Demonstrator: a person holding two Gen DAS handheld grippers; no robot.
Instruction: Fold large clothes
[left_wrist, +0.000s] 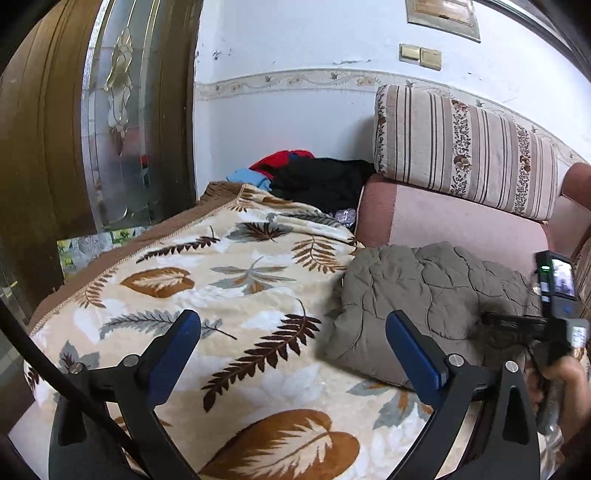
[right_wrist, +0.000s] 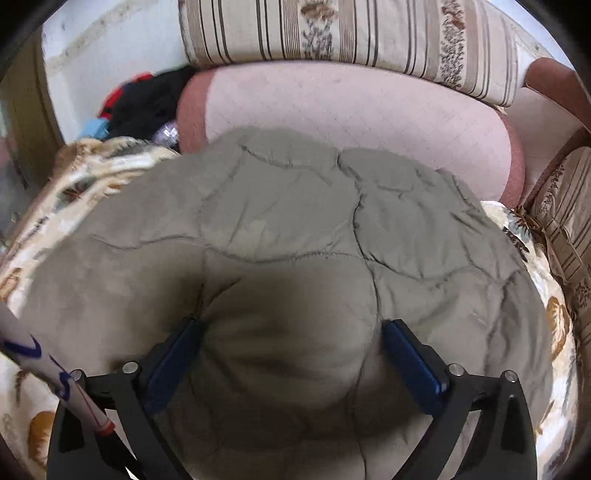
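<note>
While the left gripper hangs spread wide above the leaf-print blanket with nothing between its blue pads, the right gripper is pressed down into the quilted grey-green garment, its fingers apart with padded fabric bulging up between them; whether the pads actually pinch that fabric cannot be told.

Only the left wrist view shows the wooden door with patterned glass at 10 o'clock, the wall switches at 1 o'clock, and the right-hand device with its lit screen at 3 o'clock. It places the garment as a folded bundle at 3 to 4 o'clock, lying on the blanket against the pink seat cushion. The right wrist view shows the garment filling the centre.

No readable writing; blue marks on a white strip at 8 o'clock are illegible.

A pile of black, red and blue clothes sits at 12 o'clock beside the striped bolster. Open blanket extends toward 9 o'clock, ending at its brown edge.
</note>
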